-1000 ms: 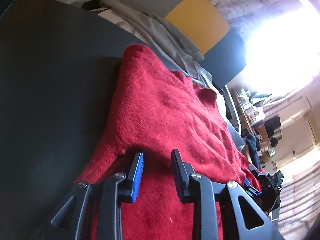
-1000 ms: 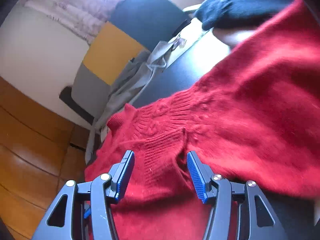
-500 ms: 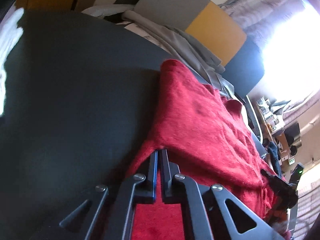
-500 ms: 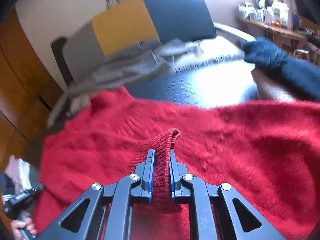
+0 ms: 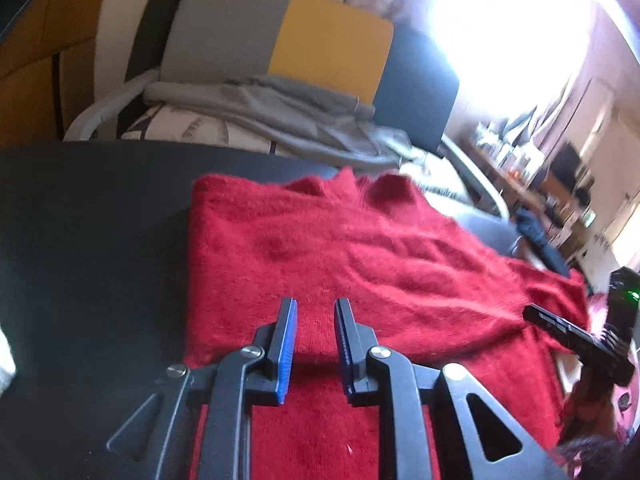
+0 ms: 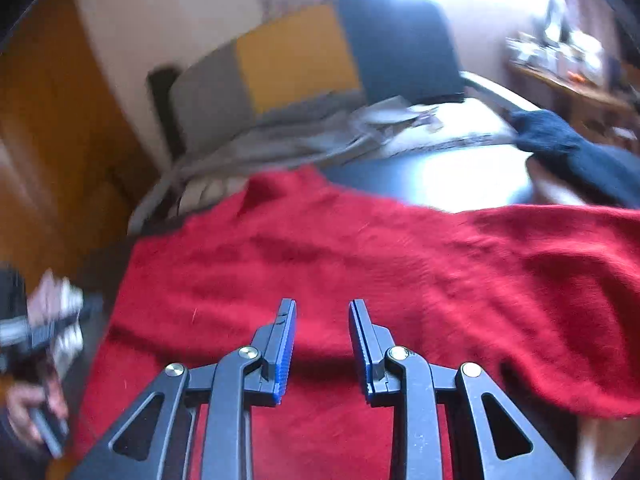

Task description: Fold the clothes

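A red knit sweater (image 5: 360, 264) lies on a dark table (image 5: 88, 216), with a layer folded over itself toward the far side. My left gripper (image 5: 315, 312) is open and empty just above the near fold edge at the sweater's left part. The sweater also shows in the right wrist view (image 6: 400, 264). My right gripper (image 6: 322, 312) is open and empty above the fold edge. Each gripper shows at the edge of the other's view: the right gripper (image 5: 576, 336) and the left gripper (image 6: 48, 328).
Behind the table stands a chair with a grey, yellow and dark blue back (image 5: 304, 44), draped with grey clothes (image 5: 280, 120). A dark blue garment (image 6: 576, 152) lies at the far right of the table. A cluttered shelf (image 5: 532, 168) is far right.
Both grippers were shut on sweater edges half a second ago. They carried the edges over toward the far side, then opened and let go. The sweater now lies folded.
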`<state>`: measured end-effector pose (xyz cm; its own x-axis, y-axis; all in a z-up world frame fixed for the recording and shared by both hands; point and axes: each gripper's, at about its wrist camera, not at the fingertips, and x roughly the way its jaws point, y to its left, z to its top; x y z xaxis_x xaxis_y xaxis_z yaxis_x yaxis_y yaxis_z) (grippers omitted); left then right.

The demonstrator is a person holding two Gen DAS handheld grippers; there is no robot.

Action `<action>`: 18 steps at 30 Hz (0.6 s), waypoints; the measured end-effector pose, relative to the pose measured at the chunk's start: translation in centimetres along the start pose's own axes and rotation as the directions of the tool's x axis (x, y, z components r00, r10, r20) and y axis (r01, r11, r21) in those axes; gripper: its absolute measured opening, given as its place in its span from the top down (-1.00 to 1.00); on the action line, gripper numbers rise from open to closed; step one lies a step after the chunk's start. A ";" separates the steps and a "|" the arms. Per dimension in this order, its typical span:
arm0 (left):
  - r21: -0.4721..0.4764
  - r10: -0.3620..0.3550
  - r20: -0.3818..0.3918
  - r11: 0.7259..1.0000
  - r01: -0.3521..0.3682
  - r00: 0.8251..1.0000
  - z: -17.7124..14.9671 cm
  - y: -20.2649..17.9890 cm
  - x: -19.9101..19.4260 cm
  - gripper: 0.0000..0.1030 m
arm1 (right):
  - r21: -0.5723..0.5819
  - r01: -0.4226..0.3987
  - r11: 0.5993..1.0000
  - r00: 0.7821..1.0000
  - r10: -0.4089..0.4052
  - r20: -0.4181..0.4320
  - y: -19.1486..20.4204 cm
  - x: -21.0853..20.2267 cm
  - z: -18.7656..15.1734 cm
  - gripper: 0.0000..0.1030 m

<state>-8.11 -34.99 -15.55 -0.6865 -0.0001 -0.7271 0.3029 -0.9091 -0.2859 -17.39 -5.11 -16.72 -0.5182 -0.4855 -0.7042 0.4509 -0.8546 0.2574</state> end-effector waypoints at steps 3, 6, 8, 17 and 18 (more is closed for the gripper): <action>0.019 0.080 -0.049 0.997 -0.079 0.996 -0.7 0.4 1.7 0.61 | -0.037 0.034 0.999 0.998 -0.035 -0.047 1.4 1.8 -1.3 0.43; 0.008 0.108 -0.077 0.994 -0.107 0.991 -1.7 1.7 2.6 0.58 | -0.018 0.069 0.997 0.995 -0.070 -0.073 1.2 3.2 -2.2 0.44; -0.001 0.107 -0.072 0.994 -0.107 0.992 -2.3 2.6 2.3 0.54 | -0.013 0.074 0.997 0.995 -0.075 -0.069 1.3 3.5 -2.3 0.44; -0.149 0.055 -0.028 0.987 -0.059 0.998 -2.8 5.5 -0.5 0.57 | -0.091 0.072 0.993 0.996 -0.077 -0.052 2.8 4.7 -2.8 0.08; -0.139 0.055 -0.012 0.989 -0.056 0.998 -2.5 5.5 -0.9 0.57 | -0.080 0.056 0.995 0.997 -0.060 -0.049 2.5 4.6 -2.8 0.00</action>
<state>-4.13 -38.94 -18.05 -0.6607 -0.0447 -0.7493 0.4295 -0.8411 -0.3286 -16.59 -9.01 -21.19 -0.5082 -0.4238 -0.7498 0.4780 -0.8630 0.1637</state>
